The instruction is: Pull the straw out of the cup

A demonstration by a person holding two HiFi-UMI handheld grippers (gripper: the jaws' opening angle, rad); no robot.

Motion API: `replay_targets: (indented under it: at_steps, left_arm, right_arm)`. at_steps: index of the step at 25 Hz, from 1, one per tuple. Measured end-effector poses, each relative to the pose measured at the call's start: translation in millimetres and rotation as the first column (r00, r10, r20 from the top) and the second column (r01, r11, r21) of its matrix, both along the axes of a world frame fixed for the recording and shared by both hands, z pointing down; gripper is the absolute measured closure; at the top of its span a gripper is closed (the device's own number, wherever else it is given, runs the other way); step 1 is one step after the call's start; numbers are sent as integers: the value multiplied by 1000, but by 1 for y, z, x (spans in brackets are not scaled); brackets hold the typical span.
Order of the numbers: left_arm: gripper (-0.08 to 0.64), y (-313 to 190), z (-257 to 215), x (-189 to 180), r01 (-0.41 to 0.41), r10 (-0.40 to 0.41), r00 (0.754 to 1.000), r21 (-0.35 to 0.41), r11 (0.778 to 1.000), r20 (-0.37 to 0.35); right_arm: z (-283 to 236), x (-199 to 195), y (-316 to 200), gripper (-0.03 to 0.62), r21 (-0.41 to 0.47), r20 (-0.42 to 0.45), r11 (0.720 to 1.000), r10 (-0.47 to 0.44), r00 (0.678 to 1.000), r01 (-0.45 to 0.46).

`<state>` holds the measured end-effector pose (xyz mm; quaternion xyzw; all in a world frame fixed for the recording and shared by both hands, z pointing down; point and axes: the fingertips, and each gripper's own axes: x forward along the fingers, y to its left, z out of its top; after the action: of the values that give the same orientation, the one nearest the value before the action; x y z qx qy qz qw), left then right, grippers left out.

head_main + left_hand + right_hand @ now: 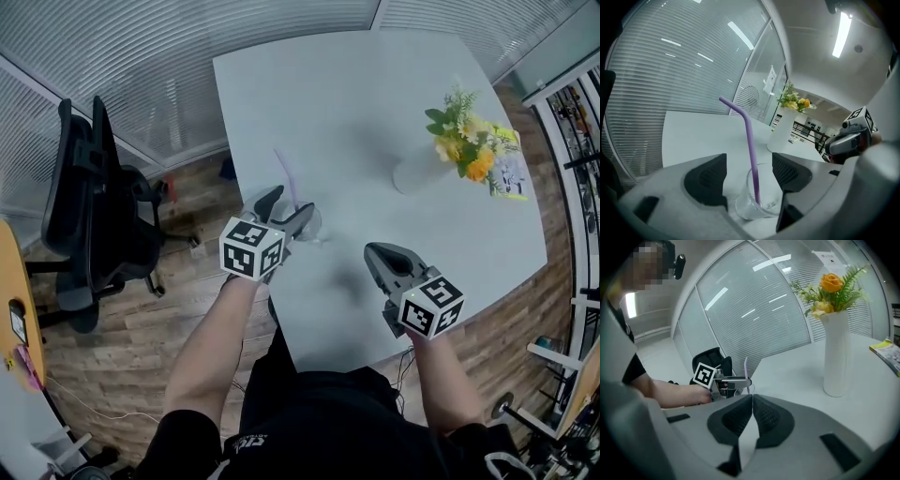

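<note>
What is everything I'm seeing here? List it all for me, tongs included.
table: one, pale grey, centre of the room
cup: one, clear, near the table's left edge
straw: one, purple, bent at the top, standing in the cup
vase: one, white, on the far right part of the table
flowers: one bunch, orange and yellow with green, in the vase
booklet: one, yellow-green, beside the vase
office chair: one, black, on the wooden floor left of the table
left tongs: one, grey with a black-and-white marker cube, jaws apart on either side of the cup
right tongs: one, same colours, jaws together and empty, over the table's near edge
</note>
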<state>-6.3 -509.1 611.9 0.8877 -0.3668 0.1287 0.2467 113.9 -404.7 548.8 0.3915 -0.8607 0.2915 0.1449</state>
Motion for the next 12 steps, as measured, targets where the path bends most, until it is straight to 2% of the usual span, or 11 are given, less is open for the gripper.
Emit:
replay_targets:
  at_steps: [4,8,12]
  left_arm:
    - [303,0,2,0,-2,2,1000,-2,1000,-3]
    - [355,0,3,0,-7,7,1000,8,1000,23]
    - [454,1,-4,2,-19,17,999,41,999,46]
  right_arm:
    - [-1,2,1,581,-1,-3,1000,3,1000,-3]
    - [-2,2,3,581,-2,-6,1000,2,1000,-2]
    - [-3,2,6,581,1,-4,1000,-2,1000,2]
